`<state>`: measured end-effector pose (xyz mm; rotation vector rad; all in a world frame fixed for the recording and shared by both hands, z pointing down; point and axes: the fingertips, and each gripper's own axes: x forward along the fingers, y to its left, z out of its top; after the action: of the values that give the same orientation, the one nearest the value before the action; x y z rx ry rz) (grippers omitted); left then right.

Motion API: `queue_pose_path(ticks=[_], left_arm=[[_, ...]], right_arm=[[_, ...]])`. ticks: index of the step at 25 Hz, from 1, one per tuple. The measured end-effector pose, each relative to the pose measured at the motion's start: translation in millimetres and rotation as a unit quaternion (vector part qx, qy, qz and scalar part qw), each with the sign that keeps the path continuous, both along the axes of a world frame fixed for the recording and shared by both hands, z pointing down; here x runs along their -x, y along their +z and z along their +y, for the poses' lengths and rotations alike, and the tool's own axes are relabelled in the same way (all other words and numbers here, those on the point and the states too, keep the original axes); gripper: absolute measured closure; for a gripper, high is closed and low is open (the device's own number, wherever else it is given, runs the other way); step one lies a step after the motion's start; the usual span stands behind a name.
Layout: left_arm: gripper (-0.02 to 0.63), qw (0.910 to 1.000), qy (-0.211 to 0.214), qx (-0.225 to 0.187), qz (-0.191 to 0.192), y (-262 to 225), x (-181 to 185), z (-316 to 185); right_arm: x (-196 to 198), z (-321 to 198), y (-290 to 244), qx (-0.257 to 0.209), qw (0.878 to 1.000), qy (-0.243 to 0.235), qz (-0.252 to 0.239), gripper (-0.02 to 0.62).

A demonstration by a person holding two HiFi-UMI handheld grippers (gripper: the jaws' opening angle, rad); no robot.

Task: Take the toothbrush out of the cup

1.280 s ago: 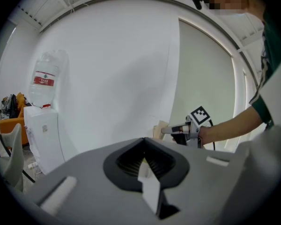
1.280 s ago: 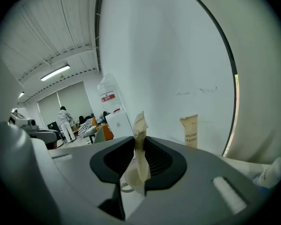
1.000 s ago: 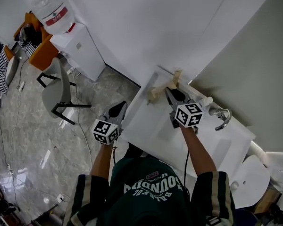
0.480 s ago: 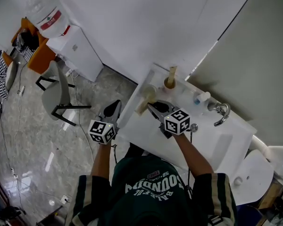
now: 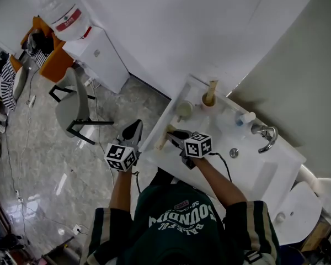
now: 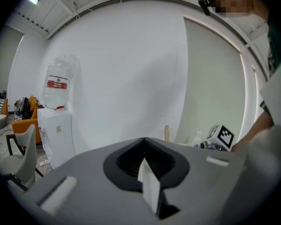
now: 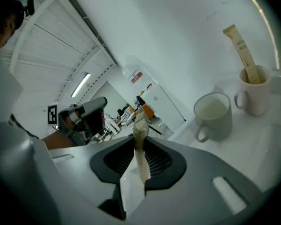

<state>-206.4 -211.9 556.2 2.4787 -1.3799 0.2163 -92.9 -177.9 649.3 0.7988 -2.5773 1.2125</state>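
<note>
Gripping a slim, tan toothbrush, the right tongs are now farther from the cup than before; the left tongs are closed and empty.

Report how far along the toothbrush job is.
Done: the grey mug stands empty on the counter, and the wrapped toothbrush is clear of it. In hand: the right gripper has its fingers shut on that toothbrush, holding it near the counter's edge; the left gripper is shut and empty. Left: probably just setting it down. A second wrapped brush stands in the white mug.
</note>
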Motion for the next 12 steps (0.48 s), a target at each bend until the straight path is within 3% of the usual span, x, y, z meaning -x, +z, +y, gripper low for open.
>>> queue_pose_path(ticks=[3,12], left_arm=[[0.555,0.9999,-0.01,0.003,-0.001,3,12,0],[0.555,0.9996,-0.026,0.013,-0.008,8,40,3]], right_arm=[[8,2,25,0.01,1.0,-0.006,0.029,0.522],[0,-19,74,0.035,0.994,0.039,0.097,0.522]])
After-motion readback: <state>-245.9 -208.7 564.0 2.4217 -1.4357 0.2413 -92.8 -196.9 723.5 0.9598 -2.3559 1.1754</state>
